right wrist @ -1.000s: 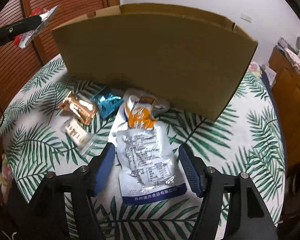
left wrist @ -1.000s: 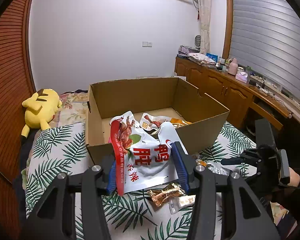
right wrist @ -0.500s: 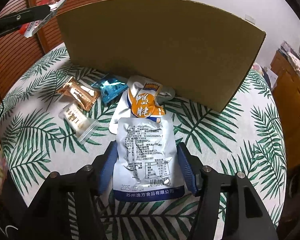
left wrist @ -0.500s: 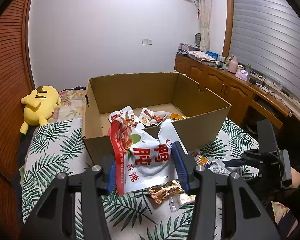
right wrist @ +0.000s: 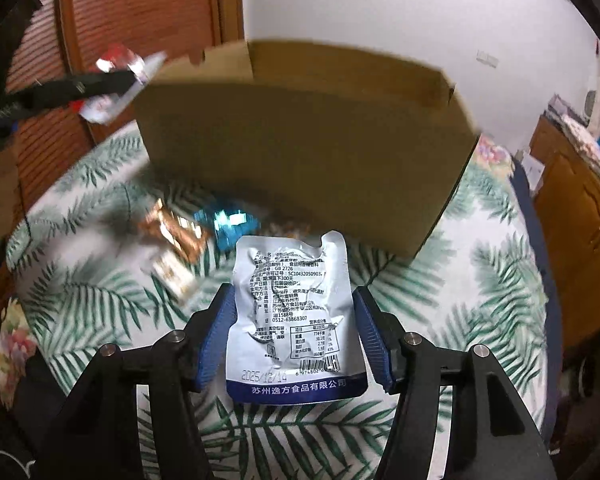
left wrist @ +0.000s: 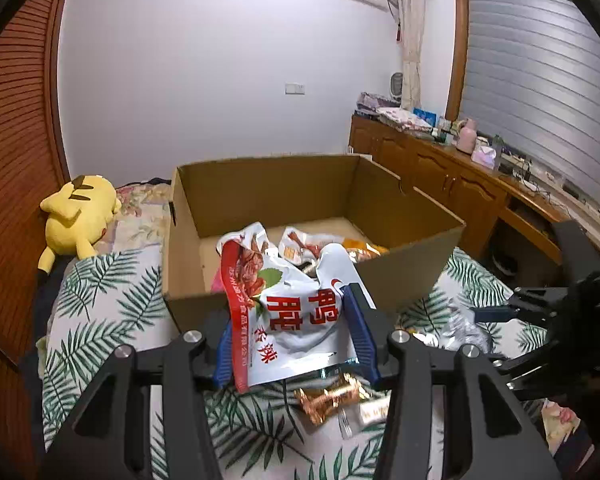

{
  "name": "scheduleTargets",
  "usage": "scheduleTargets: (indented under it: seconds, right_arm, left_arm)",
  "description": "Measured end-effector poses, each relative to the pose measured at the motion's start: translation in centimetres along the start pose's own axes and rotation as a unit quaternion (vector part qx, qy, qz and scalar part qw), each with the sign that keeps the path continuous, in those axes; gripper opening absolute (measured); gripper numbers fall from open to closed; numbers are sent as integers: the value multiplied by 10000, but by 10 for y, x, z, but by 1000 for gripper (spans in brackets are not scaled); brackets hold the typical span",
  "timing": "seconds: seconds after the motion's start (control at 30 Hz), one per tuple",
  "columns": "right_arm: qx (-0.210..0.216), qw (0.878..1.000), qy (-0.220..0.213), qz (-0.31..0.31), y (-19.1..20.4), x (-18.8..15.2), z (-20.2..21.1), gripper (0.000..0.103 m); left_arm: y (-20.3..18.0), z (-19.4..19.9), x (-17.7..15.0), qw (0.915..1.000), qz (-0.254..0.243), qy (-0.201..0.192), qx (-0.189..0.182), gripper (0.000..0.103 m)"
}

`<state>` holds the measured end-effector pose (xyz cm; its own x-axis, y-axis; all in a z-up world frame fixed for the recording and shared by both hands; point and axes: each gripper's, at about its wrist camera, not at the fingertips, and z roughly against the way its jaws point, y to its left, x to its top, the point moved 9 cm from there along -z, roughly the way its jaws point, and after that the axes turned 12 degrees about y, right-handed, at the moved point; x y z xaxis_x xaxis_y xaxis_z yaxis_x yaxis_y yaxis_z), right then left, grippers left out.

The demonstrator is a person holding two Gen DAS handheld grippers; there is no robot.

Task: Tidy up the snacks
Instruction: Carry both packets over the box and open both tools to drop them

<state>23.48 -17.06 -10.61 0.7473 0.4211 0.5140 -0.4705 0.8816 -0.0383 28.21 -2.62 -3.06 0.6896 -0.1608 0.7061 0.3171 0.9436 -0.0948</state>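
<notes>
My left gripper (left wrist: 290, 320) is shut on a white snack bag (left wrist: 292, 312) with a red edge and red lettering, held in the air just before the open cardboard box (left wrist: 268, 192). Several snack packs (left wrist: 304, 242) lie inside the box. In the right wrist view, my right gripper (right wrist: 294, 300) is shut on a silver pouch (right wrist: 292, 304), printed back up, lifted off the leaf-print bedspread (right wrist: 440, 292). The box's outer wall (right wrist: 300, 140) stands behind it. At the upper left, the left gripper (right wrist: 112, 76) shows with its bag.
Loose on the bedspread lie a copper wrapper (right wrist: 172, 228), a blue wrapper (right wrist: 228, 220) and a small clear packet (right wrist: 176, 272). A yellow plush toy (left wrist: 80, 216) lies left of the box. Wooden cabinets (left wrist: 440, 176) line the right wall.
The right gripper's jaws have narrowed onto the silver pouch and raised it off the bedspread, uncovering the spot where it lay. The left gripper keeps its bag in place.
</notes>
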Motion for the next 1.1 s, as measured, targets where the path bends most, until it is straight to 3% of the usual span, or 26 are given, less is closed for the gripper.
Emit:
scheduleTargets:
  seconds: [0.3, 0.6, 0.87, 1.1]
  right_arm:
    - [-246, 9965, -783, 139, -13, 74, 45, 61]
    - [-250, 9935, -1082, 248, -20, 141, 34, 61]
    - [-155, 9950, -990, 17, -33, 161, -5, 62]
    - [-106, 9955, -932, -167, -42, 165, -22, 63]
  left_arm:
    - [11, -15, 44, 9998, -11, -192, 12, 48]
    - [27, -49, 66, 9998, 41, -143, 111, 48]
    - [34, -76, 65, 9999, 88, -14, 147, 51]
    - [34, -82, 62, 9998, 124, -27, 130, 60]
